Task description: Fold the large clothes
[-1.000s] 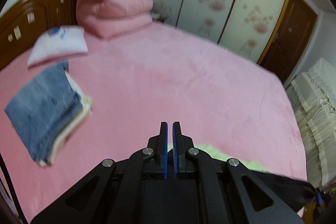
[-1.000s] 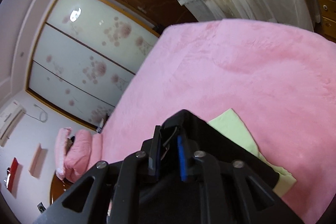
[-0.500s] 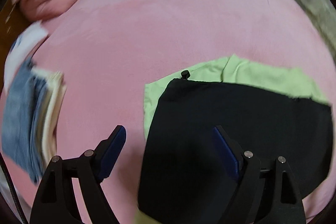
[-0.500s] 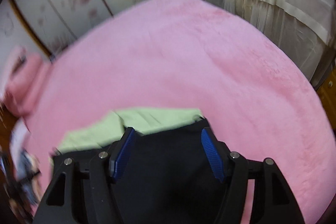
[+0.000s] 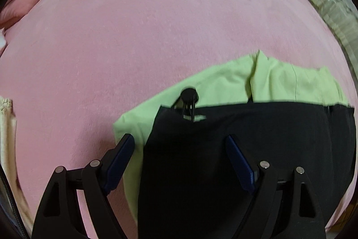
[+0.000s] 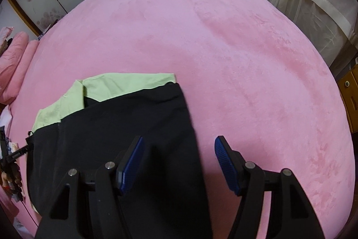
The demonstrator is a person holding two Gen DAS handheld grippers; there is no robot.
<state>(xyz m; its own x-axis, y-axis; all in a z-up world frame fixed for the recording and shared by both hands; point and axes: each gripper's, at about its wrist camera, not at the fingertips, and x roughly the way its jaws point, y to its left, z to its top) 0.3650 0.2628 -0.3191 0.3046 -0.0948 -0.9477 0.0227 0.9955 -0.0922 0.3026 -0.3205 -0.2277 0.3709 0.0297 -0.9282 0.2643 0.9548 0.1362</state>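
step: looks like the black garment (image 5: 235,149) is getting laid out flat on the pink bed (image 5: 156,26), on top of a green garment (image 5: 279,84). Folding proper isn't showing yet, so I'm guessing this is early on.
where it is: in the left view the black one is filling 5 to 6 o'clock, green peeking out at 3; in the right view black is sitting at 7 to 8 o'clock (image 6: 125,122), green strip at 9 to 10 (image 6: 105,84).
left gripper (image 5: 180,157): pointing steeply down over the black garment's left edge, jaws wide but closing in right now, cloth lying under the gap, pads not pressing anything.
right gripper (image 6: 177,159): also tipping steeply down, jaws released and wide, straddling the black garment's right edge, nothing pinched.
next move: probably each one needs to pinch its own edge or corner cleanly, black layer only, not the green underneath.
cord toggle (image 5: 189,95): sitting at the top hem, might snag.
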